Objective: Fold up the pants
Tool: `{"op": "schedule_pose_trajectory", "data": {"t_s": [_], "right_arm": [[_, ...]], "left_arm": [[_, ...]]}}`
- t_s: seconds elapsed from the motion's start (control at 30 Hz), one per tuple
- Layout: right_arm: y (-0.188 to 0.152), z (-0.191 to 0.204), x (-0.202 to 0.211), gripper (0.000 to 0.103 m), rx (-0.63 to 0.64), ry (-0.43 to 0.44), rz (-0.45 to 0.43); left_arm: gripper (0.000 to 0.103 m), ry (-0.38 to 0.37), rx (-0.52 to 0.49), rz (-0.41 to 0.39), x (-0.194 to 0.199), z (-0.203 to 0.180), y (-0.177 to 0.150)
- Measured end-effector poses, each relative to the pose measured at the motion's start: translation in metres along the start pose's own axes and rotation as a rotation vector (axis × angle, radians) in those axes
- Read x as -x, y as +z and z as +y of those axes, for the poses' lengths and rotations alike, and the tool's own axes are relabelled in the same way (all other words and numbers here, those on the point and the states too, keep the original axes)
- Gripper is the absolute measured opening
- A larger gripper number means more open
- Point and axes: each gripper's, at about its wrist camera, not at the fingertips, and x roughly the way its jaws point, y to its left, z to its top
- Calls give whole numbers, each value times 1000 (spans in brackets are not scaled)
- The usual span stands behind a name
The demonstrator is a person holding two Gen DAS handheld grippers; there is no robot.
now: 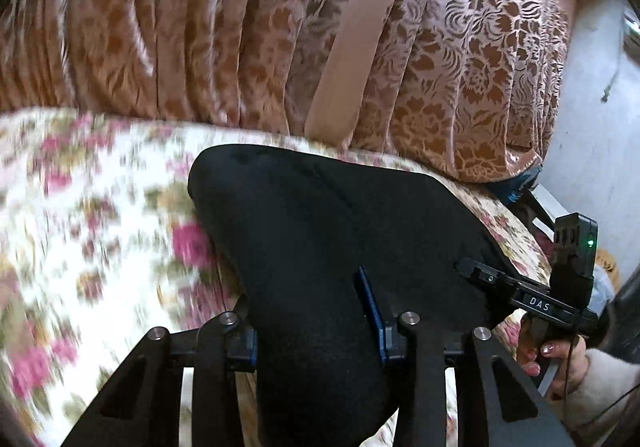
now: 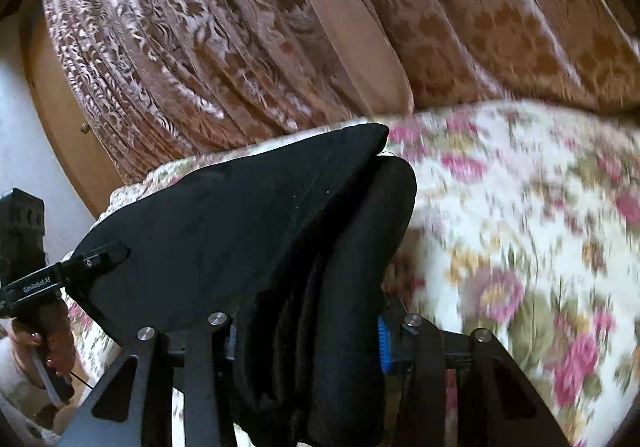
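The black pants (image 1: 320,239) are lying bunched on a bed covered with a floral bedspread (image 1: 100,215), and both wrist views are showing the cloth spread between the two tools. In the left wrist view the left hand-held gripper (image 1: 316,331) is clamping a thick fold of the dark fabric: the cloth is filling the gap between its blue-padded fingers (image 1: 370,299) and hanging down below them. To the right in that view, the right hand-held gripper (image 1: 476,273) is reaching in from the near right edge, its tip pressing against the edge of the pants, with a person's hand (image 1: 556,363) wrapping its handle.

In the right wrist view the right hand-held gripper (image 2: 308,327) is pinching several stacked layers of the pants (image 2: 248,215), the folds standing in ridges between its fingers (image 2: 382,343). The left hand-held gripper (image 2: 100,257) is showing at the far left there, its tip touching the cloth's edge.

Beyond the bed, at the far side, a brown patterned curtain (image 2: 200,47) is hanging in pleats, with a plain beige strip (image 1: 356,31) running down it
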Motion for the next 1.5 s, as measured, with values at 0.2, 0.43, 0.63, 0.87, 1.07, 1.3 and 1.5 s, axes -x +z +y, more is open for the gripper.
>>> {"op": "schedule_pose_trajectory", "data": {"t_s": [0.2, 0.43, 0.63, 0.87, 1.07, 1.3, 1.5], "right_arm": [[41, -14, -52, 44, -54, 6, -12], [91, -26, -129, 44, -74, -7, -1], [129, -45, -178, 44, -71, -14, -35], [138, -73, -222, 48, -131, -46, -29], [124, -91, -226, 66, -167, -97, 23], [114, -80, -210, 70, -133, -200, 10], [106, -53, -181, 71, -104, -285, 2]], "left_arm": [[40, 76, -3, -13, -45, 24, 36], [40, 151, -2, -22, -108, 62, 79], [40, 180, -60, -45, -158, 85, 109], [45, 194, -89, -41, -192, 101, 112], [70, 203, -43, -24, -189, 112, 96], [72, 256, 29, -13, -168, 108, 77], [87, 352, 15, -20, -148, 78, 55]]}}
